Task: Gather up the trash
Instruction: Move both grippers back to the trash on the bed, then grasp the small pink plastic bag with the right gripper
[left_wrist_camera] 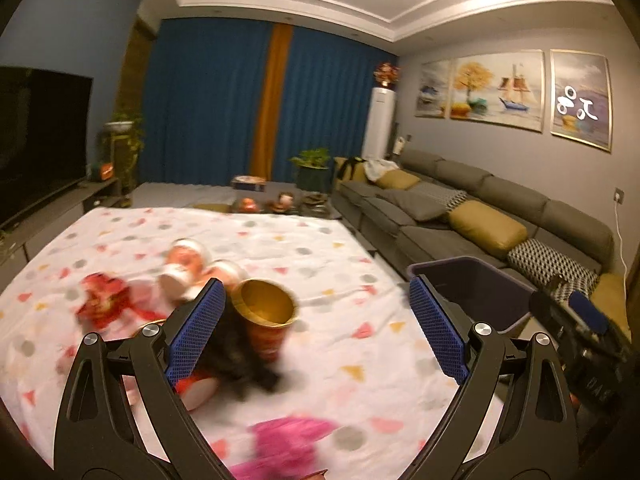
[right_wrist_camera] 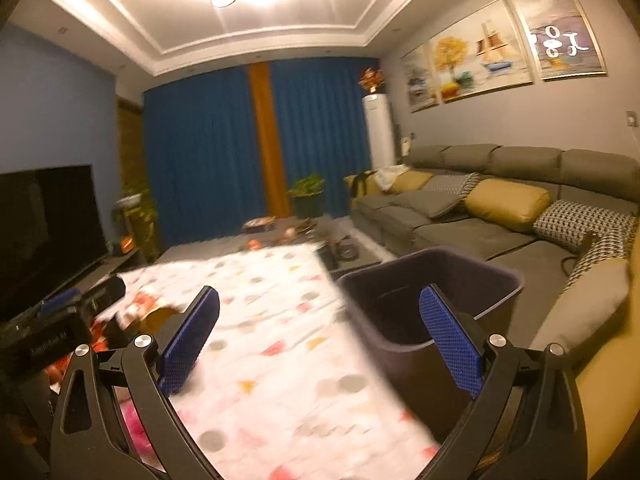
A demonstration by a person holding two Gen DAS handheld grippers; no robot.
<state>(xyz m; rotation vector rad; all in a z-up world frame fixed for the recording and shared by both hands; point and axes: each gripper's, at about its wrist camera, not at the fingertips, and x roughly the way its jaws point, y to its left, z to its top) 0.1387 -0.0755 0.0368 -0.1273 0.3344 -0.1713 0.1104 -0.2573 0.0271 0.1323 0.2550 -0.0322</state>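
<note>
Spotted tablecloth beside grey sofa

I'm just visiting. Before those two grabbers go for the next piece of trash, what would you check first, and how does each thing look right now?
1. Left gripper open and empty: ok.
2. Right gripper open and empty: ok.
3. Bin beside the table, mouth unobstructed: ok.
4. Trash left on the tablecloth: ok, the paper cup, a red wrapper and a pink wrapper remain.
5. Cup upright or tipped: cannot tell, blurred.
6. Bin contents: cannot tell.
</note>
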